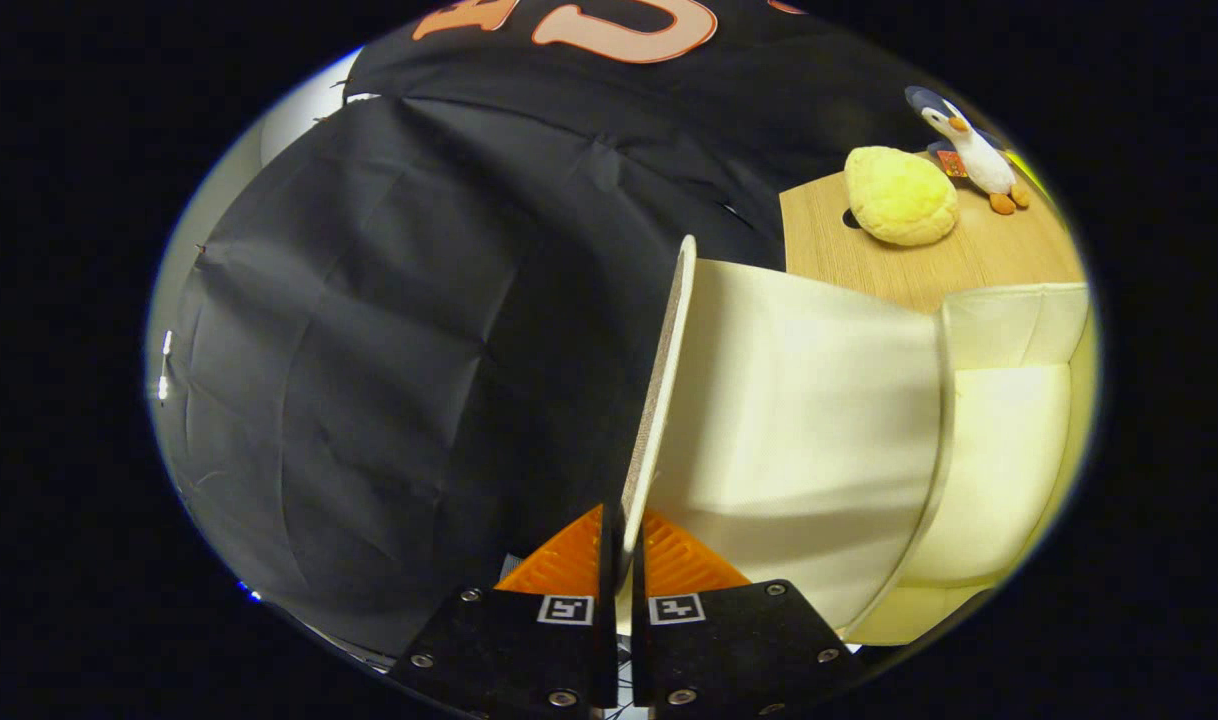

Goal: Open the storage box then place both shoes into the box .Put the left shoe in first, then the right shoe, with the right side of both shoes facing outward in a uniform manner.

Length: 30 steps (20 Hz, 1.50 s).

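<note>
My gripper [622, 545] is shut on the edge of the storage box's cream lid [799, 420], both fingers pressing the thin panel between them. The lid is swung up and runs away from the fingers, its pale inner face turned to the right. Beyond the lid's hinge edge lies the open cream interior of the storage box [1009, 440], where I see nothing inside. No shoes are in sight.
A wooden tabletop [979, 260] lies behind the box, carrying a yellow round plush [901, 195] and a small penguin toy [974, 150]. Black booth cloth [389, 350] hangs left of the lid.
</note>
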Motion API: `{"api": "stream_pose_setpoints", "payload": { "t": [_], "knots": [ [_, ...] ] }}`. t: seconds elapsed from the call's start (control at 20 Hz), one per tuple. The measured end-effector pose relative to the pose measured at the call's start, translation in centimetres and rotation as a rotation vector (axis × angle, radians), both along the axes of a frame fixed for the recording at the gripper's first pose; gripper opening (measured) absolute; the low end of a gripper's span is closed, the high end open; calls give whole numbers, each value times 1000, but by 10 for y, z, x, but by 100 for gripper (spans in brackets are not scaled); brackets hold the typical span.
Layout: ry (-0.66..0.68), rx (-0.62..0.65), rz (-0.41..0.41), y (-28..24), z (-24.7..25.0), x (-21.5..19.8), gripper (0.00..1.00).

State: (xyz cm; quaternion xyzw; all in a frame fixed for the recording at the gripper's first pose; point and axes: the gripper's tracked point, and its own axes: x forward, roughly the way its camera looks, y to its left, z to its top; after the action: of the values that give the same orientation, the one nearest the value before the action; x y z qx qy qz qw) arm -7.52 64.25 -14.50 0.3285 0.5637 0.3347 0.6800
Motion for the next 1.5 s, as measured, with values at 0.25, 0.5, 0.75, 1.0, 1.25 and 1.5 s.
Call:
{"api": "stream_pose_setpoints", "payload": {
  "t": [0.25,0.5,0.75,1.0,1.25,1.5],
  "knots": [
    [32,-70,-3,10,-14,-10,7],
    [-32,-51,33,-17,5,-5,53],
    [-155,-113,43,-107,5,7,73],
    [-279,-232,-8,-221,-8,25,76],
    [-352,-413,-24,-327,-48,19,76],
    [-330,-608,-15,-428,-102,-7,76]
  ]
}}
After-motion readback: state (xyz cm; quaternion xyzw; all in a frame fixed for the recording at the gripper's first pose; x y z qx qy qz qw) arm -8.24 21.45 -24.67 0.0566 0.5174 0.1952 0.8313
